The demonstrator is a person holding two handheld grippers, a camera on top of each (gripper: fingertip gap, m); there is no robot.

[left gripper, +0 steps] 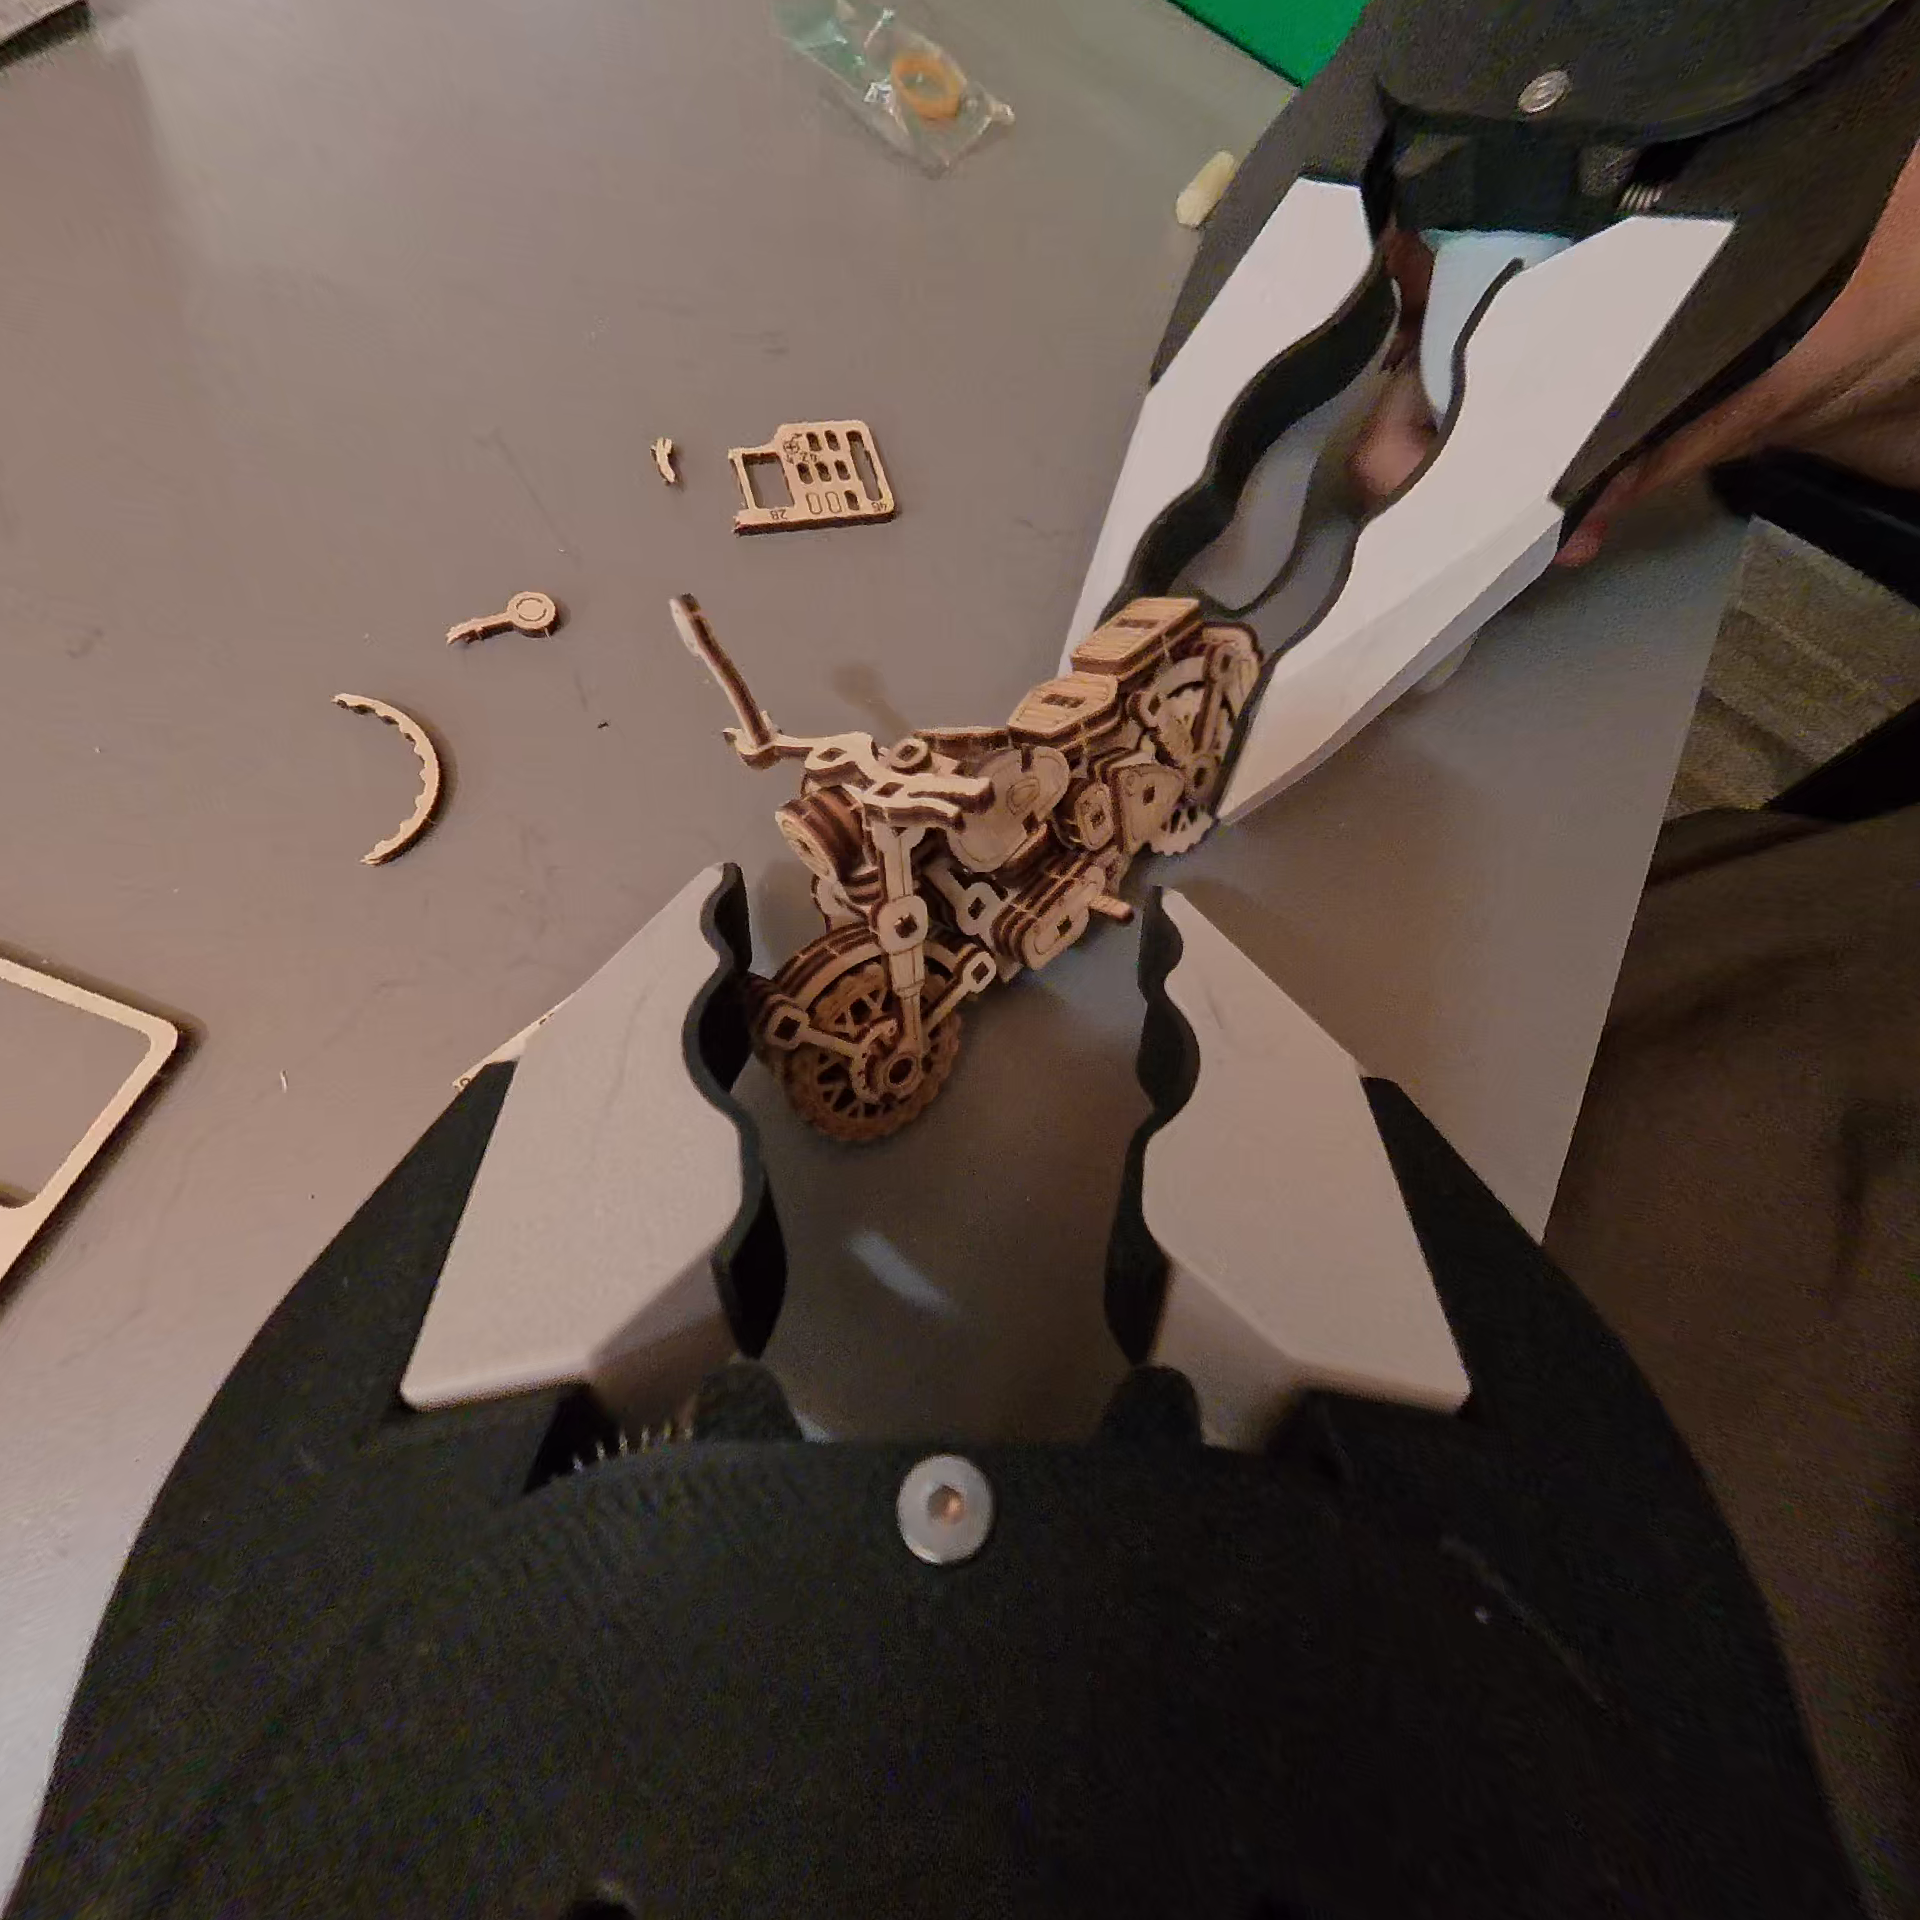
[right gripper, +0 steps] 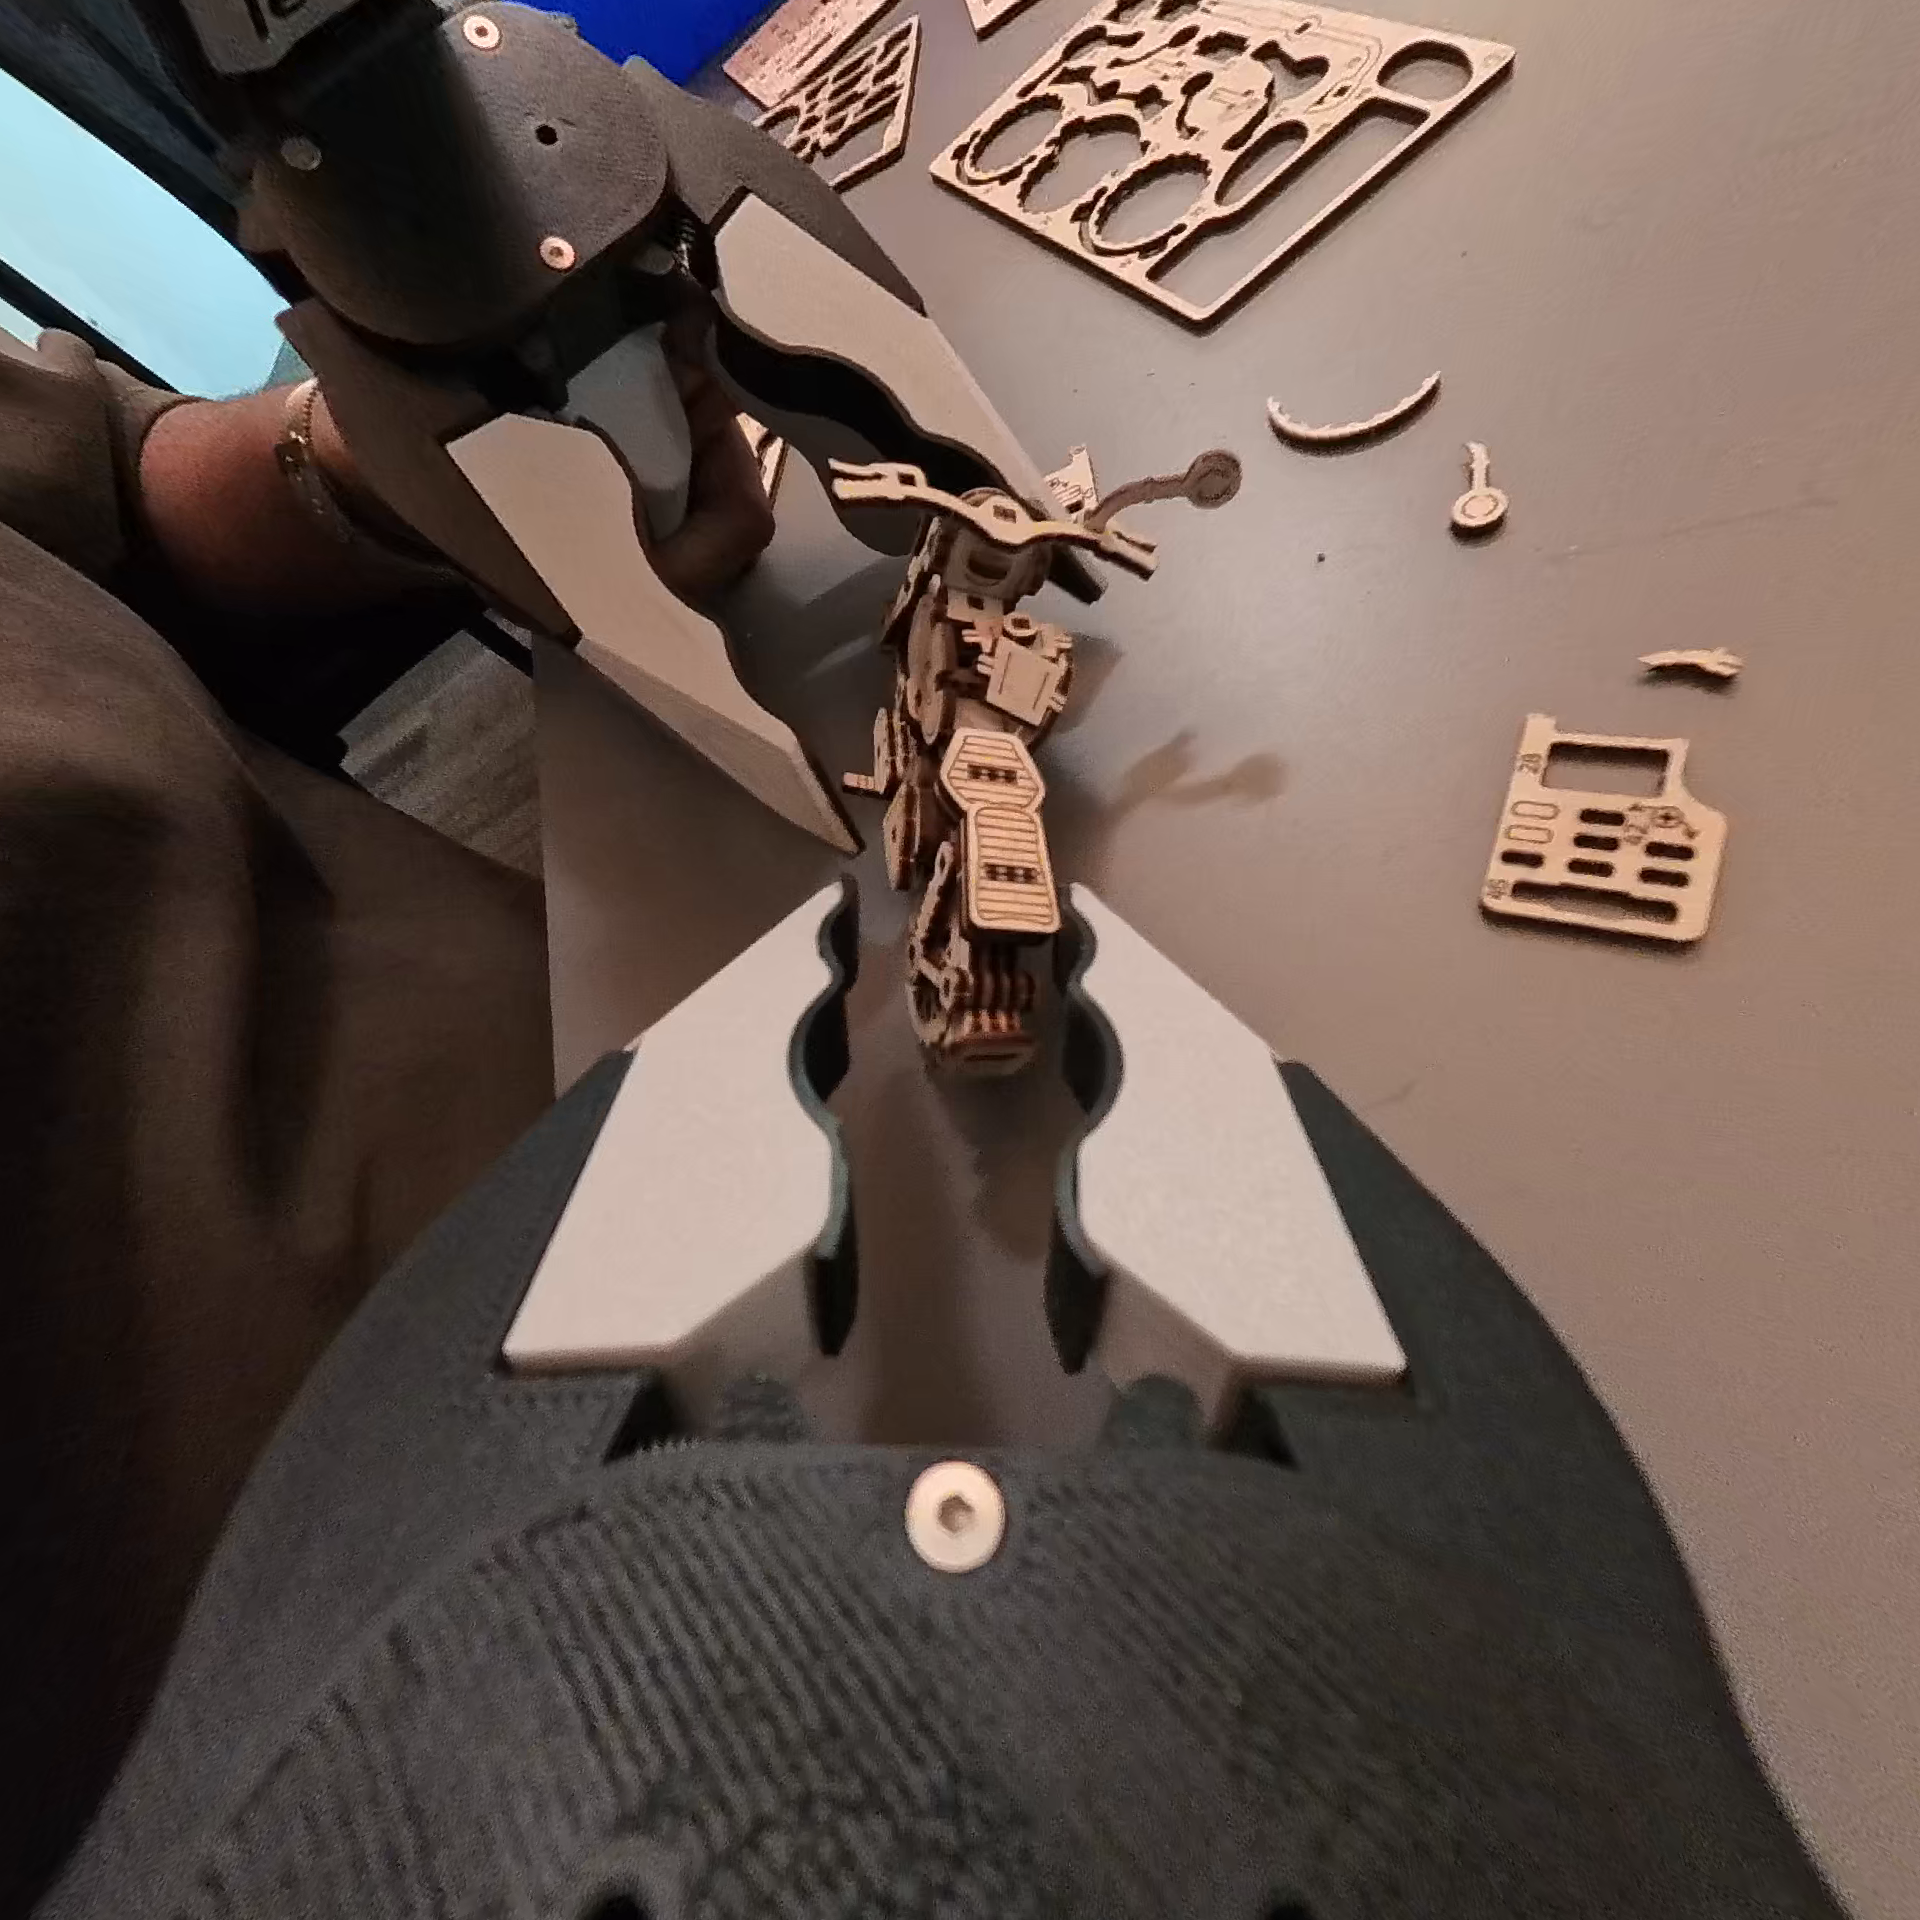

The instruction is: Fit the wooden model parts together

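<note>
A wooden motorcycle model [left gripper: 977, 831] stands upright on the grey table [left gripper: 312, 364]. My left gripper [left gripper: 940, 914] is open, its jaws on either side of the front wheel [left gripper: 862, 1049]; the left pad is at the tyre. My right gripper [right gripper: 961, 899] is open and straddles the rear wheel and seat [right gripper: 1003, 873], with a gap showing on its left side. Each gripper also shows in the other's view: the right one [left gripper: 1153, 732] at the model's rear, the left one [right gripper: 945, 670] around the handlebars [right gripper: 997, 520]. Loose parts lie beyond: a toothed arc [left gripper: 416, 779], a round-headed piece [left gripper: 514, 615] and a small sliver [left gripper: 663, 460].
A small punched-out wooden sheet [left gripper: 816, 476] lies behind the model. Larger punched sheets [right gripper: 1226, 145] lie at the far side, and a frame [left gripper: 73, 1091] at the left. A clear bag with a rubber band [left gripper: 914, 88] lies farther off. The table edge and the person's lap [right gripper: 208, 935] are close by. The toothed arc [left gripper: 416, 779] is about 6 centimetres from my left fingertips. My right wrist view [right gripper: 1328, 426] looks at it from another angle.
</note>
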